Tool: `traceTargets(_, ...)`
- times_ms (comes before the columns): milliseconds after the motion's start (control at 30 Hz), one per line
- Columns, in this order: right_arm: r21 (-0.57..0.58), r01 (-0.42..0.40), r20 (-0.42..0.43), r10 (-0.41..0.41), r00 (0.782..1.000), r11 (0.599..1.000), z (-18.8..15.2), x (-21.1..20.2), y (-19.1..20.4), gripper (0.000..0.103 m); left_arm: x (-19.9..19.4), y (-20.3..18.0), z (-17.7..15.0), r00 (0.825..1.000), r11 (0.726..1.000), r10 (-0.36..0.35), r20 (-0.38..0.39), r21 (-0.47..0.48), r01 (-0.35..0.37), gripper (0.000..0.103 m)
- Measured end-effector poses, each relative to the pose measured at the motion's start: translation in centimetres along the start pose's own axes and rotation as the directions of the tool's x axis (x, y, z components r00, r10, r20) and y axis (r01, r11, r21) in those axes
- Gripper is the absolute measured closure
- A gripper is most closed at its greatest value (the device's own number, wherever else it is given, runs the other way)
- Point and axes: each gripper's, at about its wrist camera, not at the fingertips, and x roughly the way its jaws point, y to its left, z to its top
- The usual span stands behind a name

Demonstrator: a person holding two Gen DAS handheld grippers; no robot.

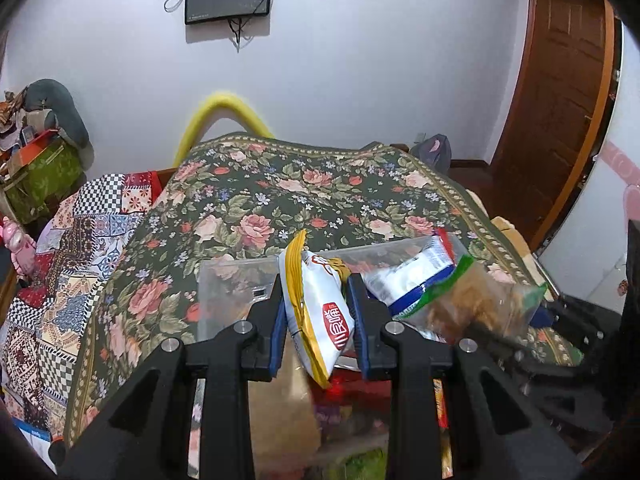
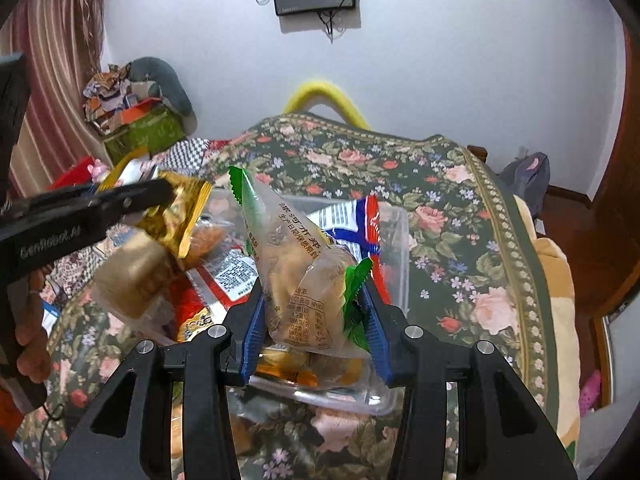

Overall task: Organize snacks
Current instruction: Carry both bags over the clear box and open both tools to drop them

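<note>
My left gripper [image 1: 316, 304] is shut on a white and yellow snack packet [image 1: 316, 312] and holds it over a clear plastic box [image 1: 224, 276] on the floral bedspread. My right gripper [image 2: 312, 304] is shut on a clear packet with green ends [image 2: 296, 264], also seen in the left wrist view [image 1: 472, 304]. It hangs above the clear box [image 2: 396, 240], which holds several snack packs, among them a white, blue and red pack [image 2: 352, 220]. In the right wrist view the left gripper [image 2: 120, 200] shows at left with a gold-edged packet [image 2: 180, 212].
The floral bedspread [image 1: 280, 196] covers the bed, with a patchwork quilt [image 1: 80, 240] to the left. Boxes and clutter [image 2: 136, 124] sit at the far left by the wall. A wooden door [image 1: 560, 100] stands at right. A yellow tube [image 1: 224, 108] arches behind the bed.
</note>
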Motion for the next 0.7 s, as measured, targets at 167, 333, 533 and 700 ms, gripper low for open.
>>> traceTargets(167,-0.018,0.000,-0.030,-0.001,1.000,1.000,-0.6,0.9,0.2,0.062,2.1,-0.2,0.0,0.999,1.000,0.000,-0.044,0.003,0.000,0.075)
traceTargets(333,-0.028,0.001,-0.060,-0.002,0.998,1.000,-1.2,0.8,0.1,0.061,2.8,-0.4,-0.7,0.996,1.000,0.024,-0.088,0.011,-0.023,0.070)
traceTargets(533,-0.034,0.016,-0.083,-0.019,0.996,0.999,-1.8,-0.3,-0.3,0.054,0.2,-0.5,-1.4,0.999,1.000,-0.003,-0.054,0.012,0.004,0.048)
traceTargets(700,-0.020,0.009,-0.054,-0.010,0.998,1.000,-1.9,-2.4,-0.9,0.045,-2.8,-0.8,-1.8,1.000,1.000,-0.018,-0.020,0.022,0.019,0.048)
